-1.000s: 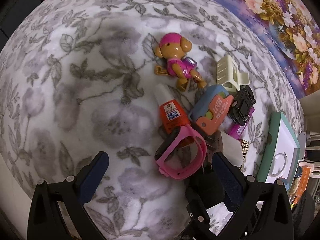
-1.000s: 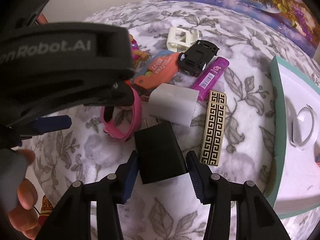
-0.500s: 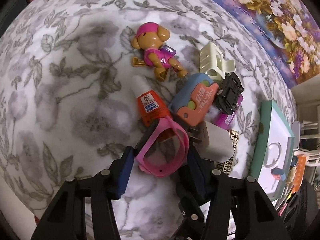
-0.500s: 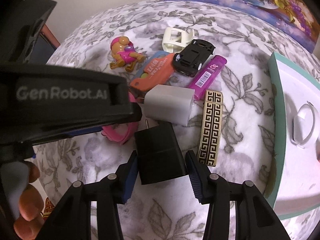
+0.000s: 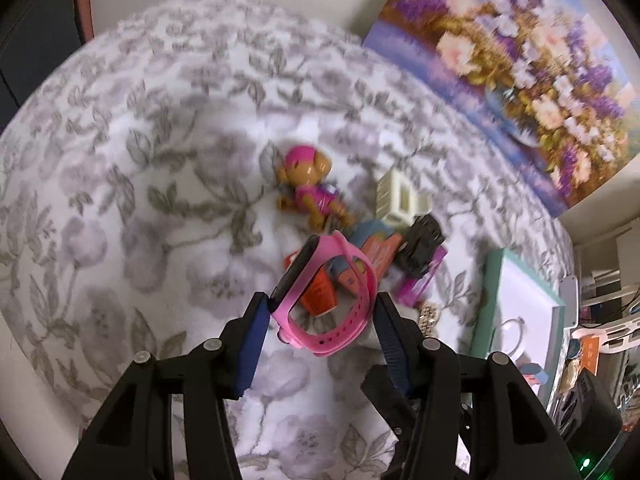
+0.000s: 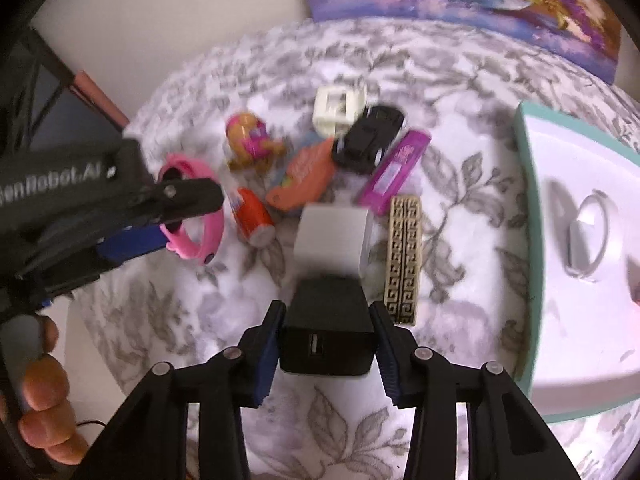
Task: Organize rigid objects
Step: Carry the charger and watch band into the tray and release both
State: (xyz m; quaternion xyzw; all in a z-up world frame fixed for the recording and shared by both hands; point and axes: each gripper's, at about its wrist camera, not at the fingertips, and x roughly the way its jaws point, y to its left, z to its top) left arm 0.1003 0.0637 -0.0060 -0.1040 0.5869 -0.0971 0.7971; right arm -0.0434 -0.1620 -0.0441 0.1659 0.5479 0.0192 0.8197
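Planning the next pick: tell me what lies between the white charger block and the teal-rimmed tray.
In the right wrist view, the gold-and-black patterned clip lies lengthwise between the white charger block and the teal-rimmed tray, with bare floral cloth beside it.

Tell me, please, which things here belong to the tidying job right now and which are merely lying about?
In hand:
- pink watch, clamped in the left tool
- black charger, clamped in the right tool

Lying about:
- dog figure
- toy car
- white charger
- patterned clip
- flower painting
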